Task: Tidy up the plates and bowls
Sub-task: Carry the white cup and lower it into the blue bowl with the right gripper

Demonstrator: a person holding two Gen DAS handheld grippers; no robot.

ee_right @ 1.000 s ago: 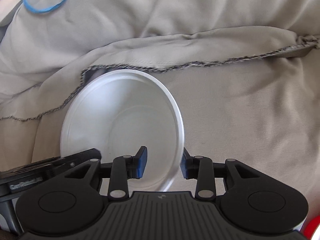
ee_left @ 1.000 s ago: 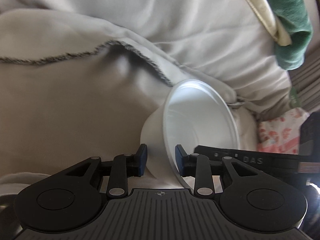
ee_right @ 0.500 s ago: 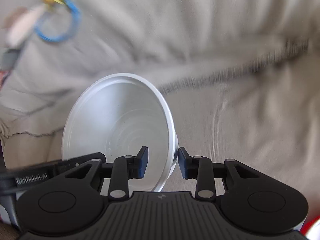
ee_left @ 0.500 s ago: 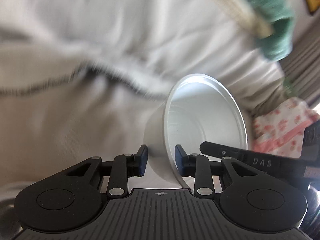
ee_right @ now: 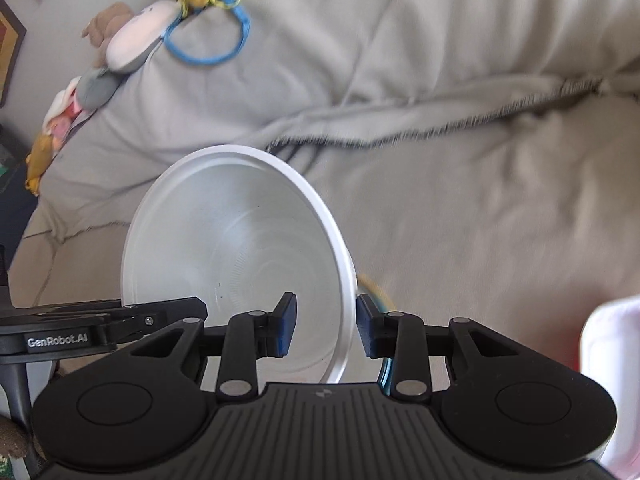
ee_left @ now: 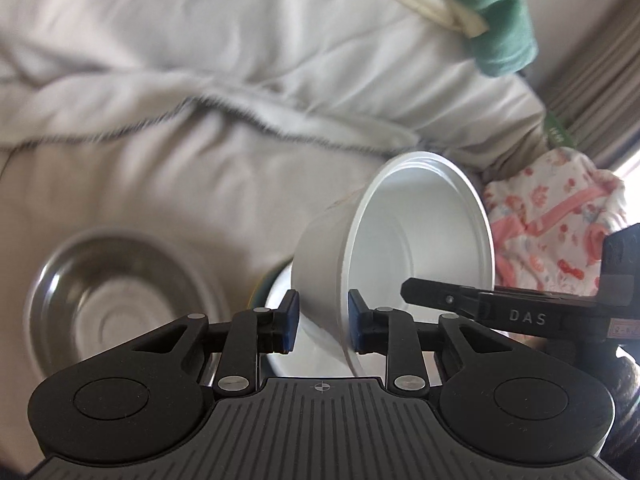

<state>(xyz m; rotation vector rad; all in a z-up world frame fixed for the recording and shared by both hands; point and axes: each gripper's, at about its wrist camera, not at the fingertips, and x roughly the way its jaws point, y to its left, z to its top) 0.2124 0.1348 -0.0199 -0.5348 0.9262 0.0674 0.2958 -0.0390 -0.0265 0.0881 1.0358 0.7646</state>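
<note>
A: So, the white bowl (ee_left: 416, 248) is hanging tipped on its side above the pale blanket (ee_left: 168, 184), its mouth facing the right gripper's side; both grippers are holding it.

B: How are the jaws standing?

A: The left gripper (ee_left: 323, 322) has just been closing, its blue pads pinching the bowl's wall at the rim; the right gripper (ee_right: 326, 326) is clamping the same rim (ee_right: 345, 280) from the other side, pads tight on the thin edge.

B: And what is lying around it?

A: A steel bowl (ee_left: 116, 304) is sitting on the blanket to the left, blurred; just under the held bowl another white dish (ee_left: 280, 300) is peeking out; a green cloth (ee_left: 500, 20) is hanging further back.
</note>
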